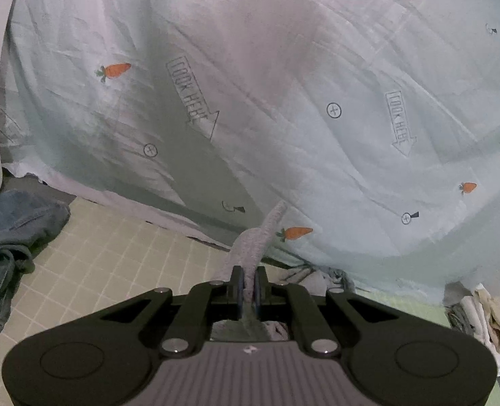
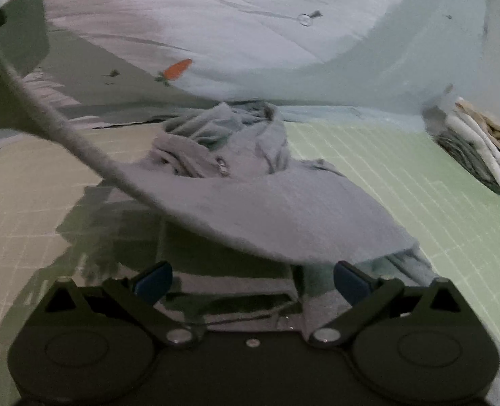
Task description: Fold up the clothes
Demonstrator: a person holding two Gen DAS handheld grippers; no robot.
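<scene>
A grey hooded sweatshirt (image 2: 256, 203) lies crumpled on the green grid mat (image 2: 402, 176), its hood bunched at the far end. One edge of it is pulled up taut toward the upper left of the right wrist view. My left gripper (image 1: 248, 287) is shut on that grey fabric edge (image 1: 260, 237), which rises out between its pads. My right gripper (image 2: 251, 282) stands open just in front of the sweatshirt's near hem, with nothing pinched between its blue pads (image 2: 153, 284).
A pale sheet printed with carrots (image 1: 283, 84) hangs behind the mat like a backdrop. Blue denim clothes (image 1: 6, 237) are heaped at the left. A stack of folded clothes (image 2: 476, 145) sits at the right, next to the sheet.
</scene>
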